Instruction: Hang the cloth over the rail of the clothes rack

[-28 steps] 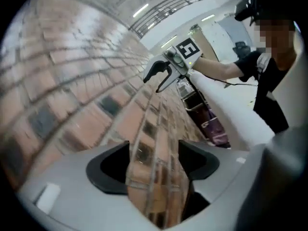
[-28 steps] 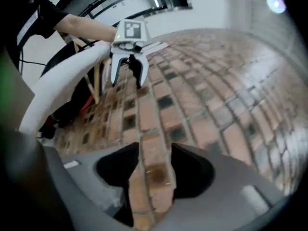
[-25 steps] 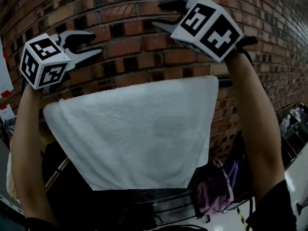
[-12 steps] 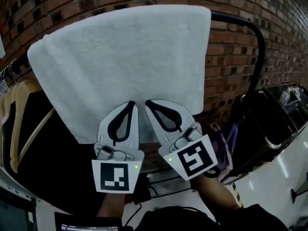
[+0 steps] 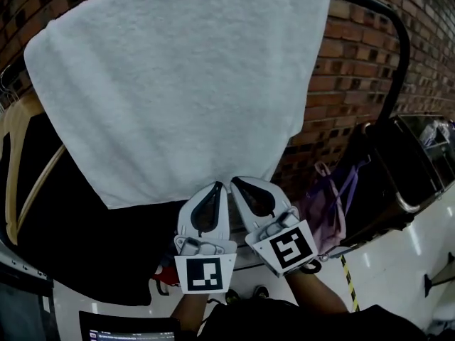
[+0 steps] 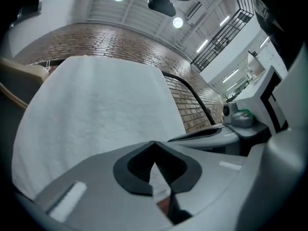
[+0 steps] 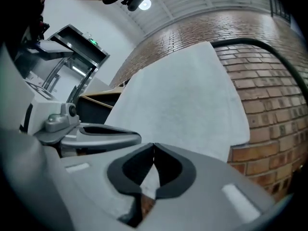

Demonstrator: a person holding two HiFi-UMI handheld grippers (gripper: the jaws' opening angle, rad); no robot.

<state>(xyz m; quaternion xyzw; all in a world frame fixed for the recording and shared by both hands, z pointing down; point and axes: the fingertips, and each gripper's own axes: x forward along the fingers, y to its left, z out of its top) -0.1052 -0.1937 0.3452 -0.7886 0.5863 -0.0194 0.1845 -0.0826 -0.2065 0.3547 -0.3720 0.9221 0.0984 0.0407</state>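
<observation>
A white cloth (image 5: 170, 84) hangs draped over the black rail (image 5: 384, 13) of the clothes rack, against a brick wall. Both grippers sit side by side just below its lower edge. The left gripper (image 5: 219, 185) is shut with its tips together and nothing between them. The right gripper (image 5: 234, 181) is shut and empty too, close to the left one. In the left gripper view the cloth (image 6: 96, 105) fills the space ahead of the shut left gripper (image 6: 154, 142). The right gripper view shows the cloth (image 7: 187, 95), the rail (image 7: 269, 47) and the shut right gripper (image 7: 154, 144).
A wooden hanger (image 5: 18, 155) with a dark garment (image 5: 78, 240) hangs on the rack at the left. A purple bag (image 5: 330, 204) hangs below the rail's right end. A black bin (image 5: 405, 162) stands at the right, on a pale floor with striped tape (image 5: 348, 283).
Both grippers have come down from above the rail to below the cloth's lower edge, and their jaws have shut. The cloth stays hanging on the rail.
</observation>
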